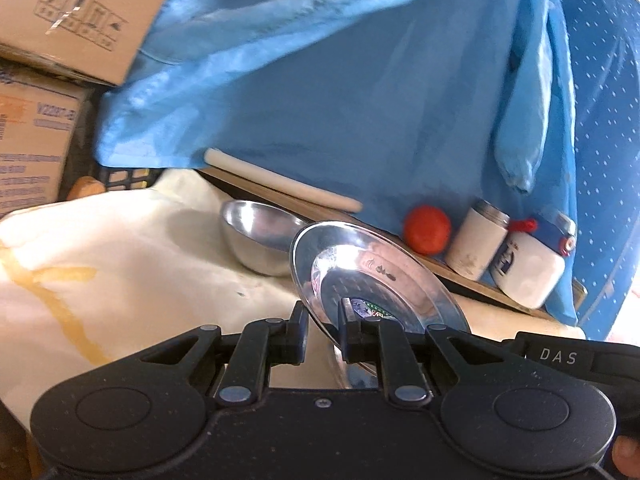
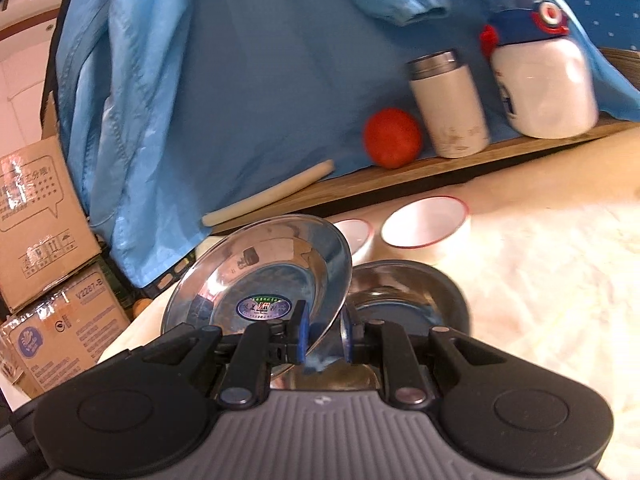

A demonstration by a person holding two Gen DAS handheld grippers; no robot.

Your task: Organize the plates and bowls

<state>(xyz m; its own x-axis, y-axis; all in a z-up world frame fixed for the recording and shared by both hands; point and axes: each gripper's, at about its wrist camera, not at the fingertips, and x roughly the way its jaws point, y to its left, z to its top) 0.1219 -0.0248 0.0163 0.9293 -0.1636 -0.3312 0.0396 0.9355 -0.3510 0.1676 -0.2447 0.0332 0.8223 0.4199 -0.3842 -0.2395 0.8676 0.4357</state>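
Left claw [image 1: 323, 330] pinching tilted steel plate [image 1: 376, 268], right claw [image 2: 323, 334] likewise (probably same plate), white bowls [image 2: 426, 222] right-view only

Layout: dishes on cloth, shelf behind.
Steel plate [image 2: 256, 276] left of steel dish [image 2: 404, 300]; two white red-rimmed bowls [image 2: 424, 224] behind, before wooden shelf [image 2: 400, 176].

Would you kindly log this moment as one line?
left gripper: shut on steel plate | right gripper: shut on tilted steel plate | steel bowl: on cloth
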